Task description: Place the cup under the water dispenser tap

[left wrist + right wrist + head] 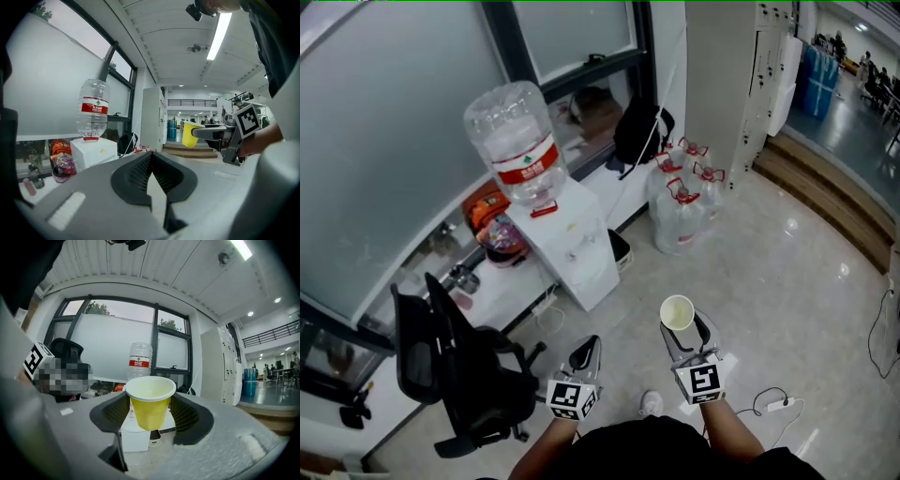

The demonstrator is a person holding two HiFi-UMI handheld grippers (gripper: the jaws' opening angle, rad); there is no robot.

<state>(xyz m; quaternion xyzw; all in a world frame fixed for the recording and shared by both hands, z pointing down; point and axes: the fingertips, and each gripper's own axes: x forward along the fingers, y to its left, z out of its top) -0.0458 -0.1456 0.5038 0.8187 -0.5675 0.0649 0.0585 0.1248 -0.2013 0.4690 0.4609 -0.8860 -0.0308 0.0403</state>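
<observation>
A yellow paper cup (pixel 677 312) with a white inside stands upright in my right gripper (pixel 684 329), whose jaws are shut on its sides. In the right gripper view the cup (pixel 150 405) fills the gap between the pads, and the white water dispenser (pixel 133 439) stands behind and below it, some way off across the floor. The dispenser (pixel 574 246) carries a clear bottle with a red label (pixel 517 141) and stands by the window. My left gripper (pixel 590 345) is shut and holds nothing. The left gripper view shows the cup (pixel 190 134) to its right.
A black office chair (pixel 450 375) stands at the near left. Several full water bottles (pixel 680 202) sit on the floor right of the dispenser, beside a white cabinet (pixel 722 75). A power strip with its cable (pixel 778 405) lies at the near right.
</observation>
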